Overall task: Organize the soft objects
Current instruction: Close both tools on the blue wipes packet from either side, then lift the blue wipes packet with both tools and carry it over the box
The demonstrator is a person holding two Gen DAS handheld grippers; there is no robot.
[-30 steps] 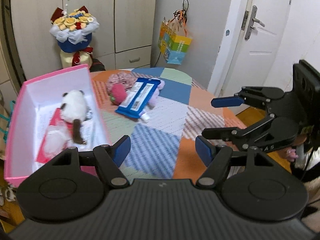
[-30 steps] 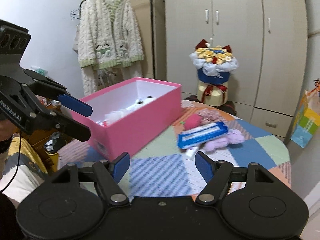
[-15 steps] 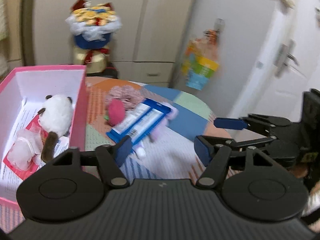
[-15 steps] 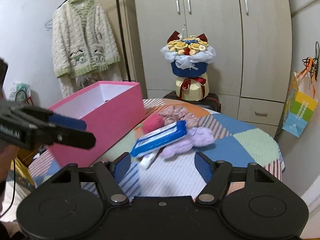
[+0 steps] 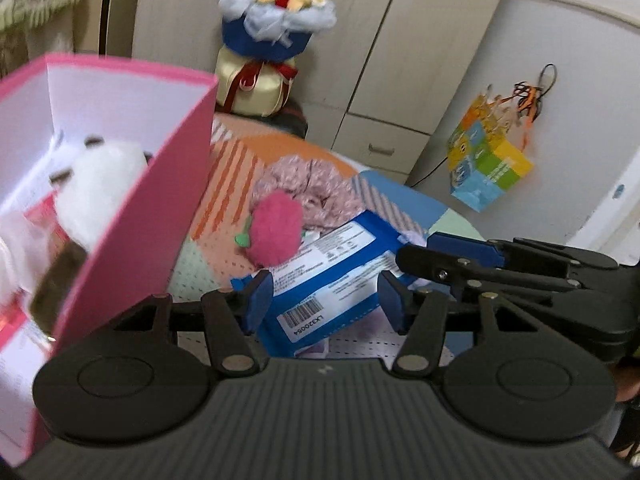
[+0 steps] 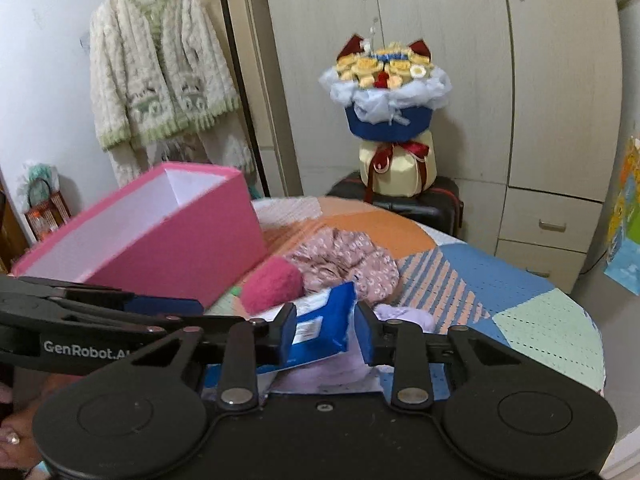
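A blue and white wipes pack lies on the patchwork table, over a lilac plush. A pink plush strawberry and a floral pink cloth lie just behind it. My left gripper is open, its jaws either side of the pack's near end. My right gripper is open, its jaws around the pack's other end. The pink box on the left holds a white plush panda.
A flower bouquet stands on a dark case behind the table. A colourful paper bag hangs on the wall at the right. A knitted cardigan hangs at the back left. The table's edge curves at the right.
Both grippers have moved in from the table's sides towards the wipes pack and now straddle it. Both stay open. The box and toys have not moved.
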